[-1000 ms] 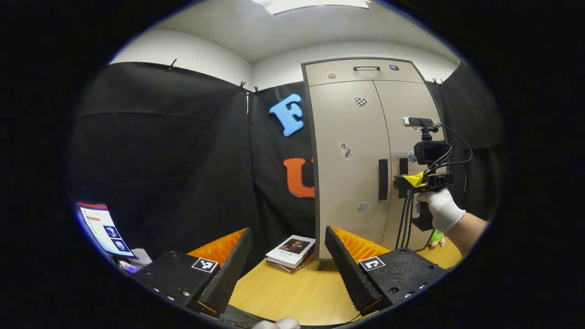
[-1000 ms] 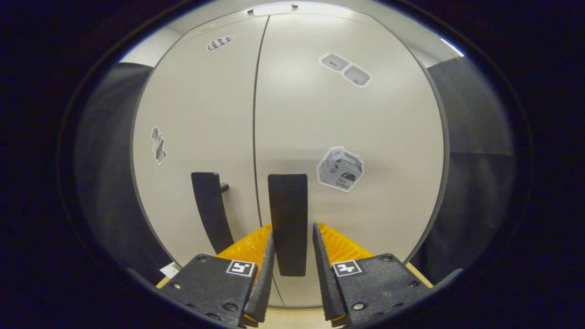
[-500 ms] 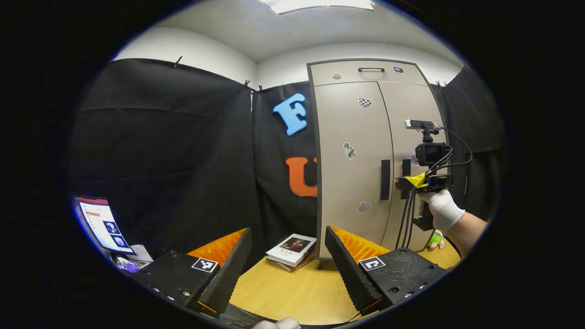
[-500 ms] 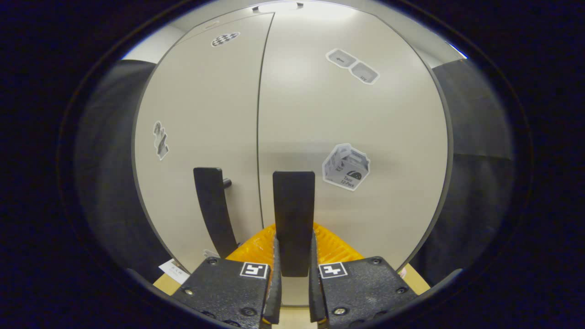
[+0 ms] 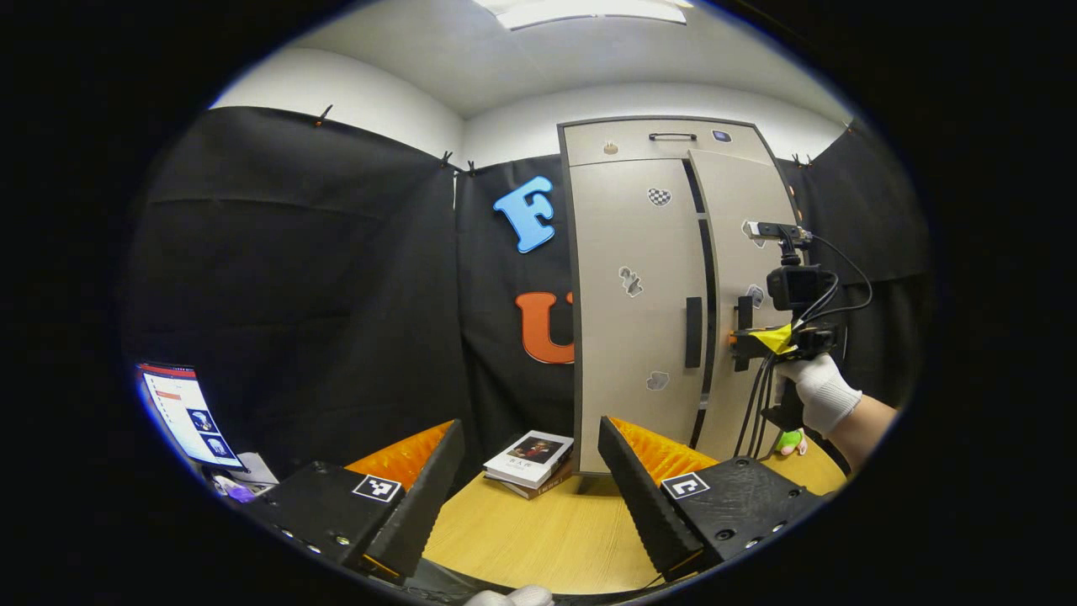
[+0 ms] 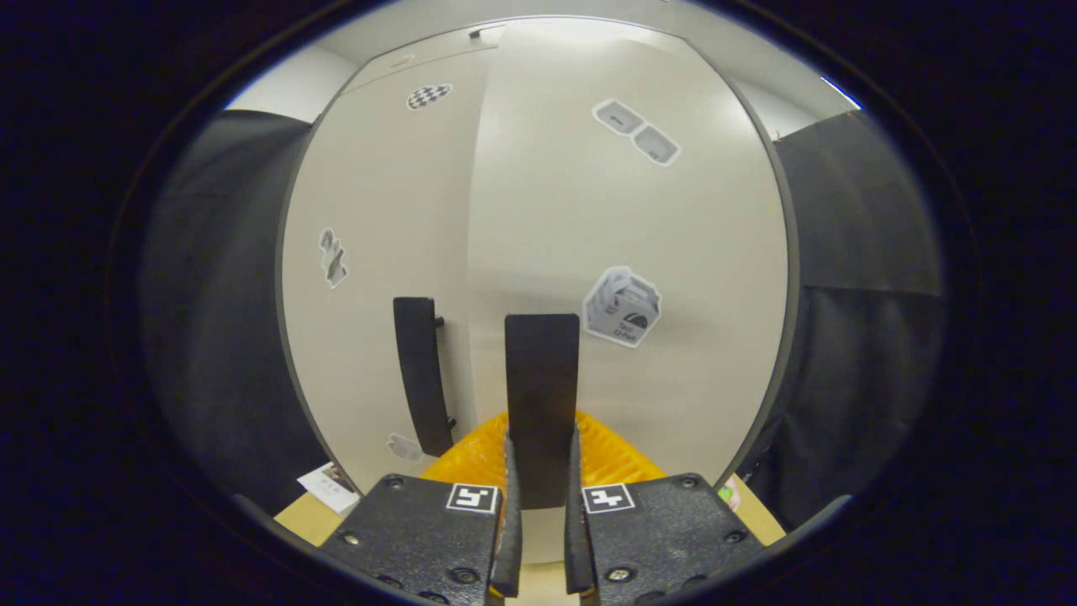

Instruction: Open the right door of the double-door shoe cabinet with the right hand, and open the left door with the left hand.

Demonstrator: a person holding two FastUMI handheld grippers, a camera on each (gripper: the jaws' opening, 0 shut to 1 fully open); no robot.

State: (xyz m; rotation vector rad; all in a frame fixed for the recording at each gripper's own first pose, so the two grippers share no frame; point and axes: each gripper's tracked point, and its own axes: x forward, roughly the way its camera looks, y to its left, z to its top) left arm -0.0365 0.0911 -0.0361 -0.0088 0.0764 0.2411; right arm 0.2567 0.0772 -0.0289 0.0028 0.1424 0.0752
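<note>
Clamping right door handle (image 6: 542, 396) inside right tool (image 6: 541, 505).

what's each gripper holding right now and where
The right gripper is shut on the right door handle, clamped on its lower end. The left gripper is open and holds nothing.

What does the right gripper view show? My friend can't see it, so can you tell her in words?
The right gripper is shut on the right door's handle, a flat vertical bar on the shoe cabinet's right door. The left door with its own handle stands beside it, and stickers dot both doors.
</note>
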